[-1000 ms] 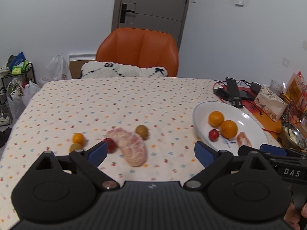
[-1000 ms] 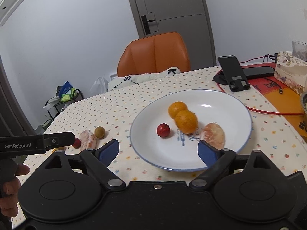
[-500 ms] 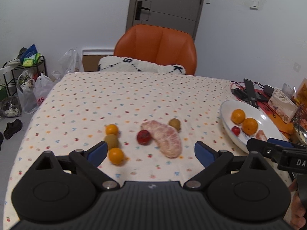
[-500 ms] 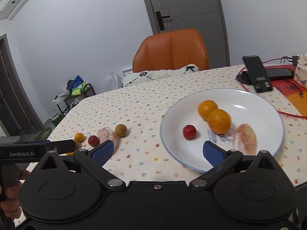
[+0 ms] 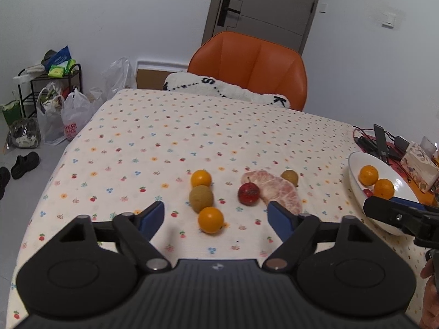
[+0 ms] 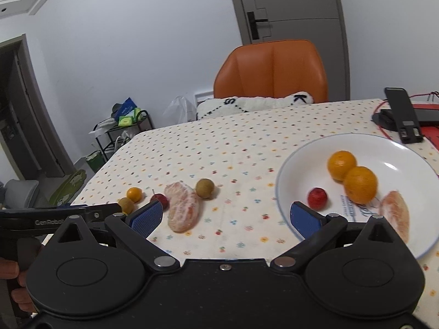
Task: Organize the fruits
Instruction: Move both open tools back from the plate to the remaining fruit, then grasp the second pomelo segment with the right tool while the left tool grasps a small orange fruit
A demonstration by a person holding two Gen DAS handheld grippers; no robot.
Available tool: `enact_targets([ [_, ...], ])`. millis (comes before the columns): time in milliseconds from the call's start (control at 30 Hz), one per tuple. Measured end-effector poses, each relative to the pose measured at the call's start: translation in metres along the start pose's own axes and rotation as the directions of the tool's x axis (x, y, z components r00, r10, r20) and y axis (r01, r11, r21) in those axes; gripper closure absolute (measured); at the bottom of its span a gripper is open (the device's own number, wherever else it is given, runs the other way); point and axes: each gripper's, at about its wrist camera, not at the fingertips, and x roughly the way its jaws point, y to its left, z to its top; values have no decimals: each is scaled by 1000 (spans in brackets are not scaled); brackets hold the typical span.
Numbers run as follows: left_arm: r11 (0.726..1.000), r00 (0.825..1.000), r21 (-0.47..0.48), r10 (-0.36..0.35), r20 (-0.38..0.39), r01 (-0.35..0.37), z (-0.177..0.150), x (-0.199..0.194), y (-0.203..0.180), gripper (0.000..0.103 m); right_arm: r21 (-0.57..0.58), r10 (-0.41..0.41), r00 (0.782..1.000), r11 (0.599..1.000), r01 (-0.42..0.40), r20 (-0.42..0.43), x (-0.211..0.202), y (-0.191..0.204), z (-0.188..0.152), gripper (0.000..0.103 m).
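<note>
My left gripper [image 5: 216, 214] is wide open and holds nothing. Right in front of it, between the blue pads, sits a small orange fruit [image 5: 210, 219] on the surface [image 5: 164, 137]. Just past that is a brown round fruit [image 5: 201, 198], then another small orange one [image 5: 201, 178]. A bit to the right lie a red fruit [image 5: 248, 193] and a big peeled piece [image 5: 277, 191].

My right gripper [image 6: 225, 216] is wide open too, and empty. Just ahead on its right is a white plate [image 6: 301, 164]. In the plate I see a small red fruit [image 6: 317, 198], two oranges [image 6: 359, 180] touching each other, and a peeled piece [image 6: 396, 213]. Blue writing on the plate is too blurry to read. The left tool's arm says "GenRobot". Far off, the cushion [image 6: 255, 104] shows "S" and "K".
</note>
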Motion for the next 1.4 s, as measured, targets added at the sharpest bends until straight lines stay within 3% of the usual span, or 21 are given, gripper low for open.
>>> enact_targets([
  [367, 1000, 999, -10, -9, -54, 8, -5, 26, 9, 51, -48, 47, 998, 998, -49, -38, 23, 20, 7, 10],
  [467, 1000, 998, -5, -9, -60, 9, -3, 28, 12, 82, -55, 53, 997, 997, -57, -58, 32, 24, 7, 15],
  [1067, 996, 999, -83, -16, -50, 12, 8, 15, 51, 82, -96, 62, 984, 992, -79, -170, 84, 49, 1, 41],
  [1200, 996, 999, -90, -22, -49, 18, 9, 17, 54, 82, -132, 32, 988, 990, -53, -153, 89, 52, 0, 45],
  [1333, 995, 998, -92, -27, -48, 22, 8, 17, 54, 82, -173, -1, 990, 985, -24, -143, 90, 56, -1, 61],
  [1400, 996, 999, -92, -26, -48, 21, 9, 17, 53, 82, -190, 3, 989, 981, -32, -148, 90, 58, -1, 65],
])
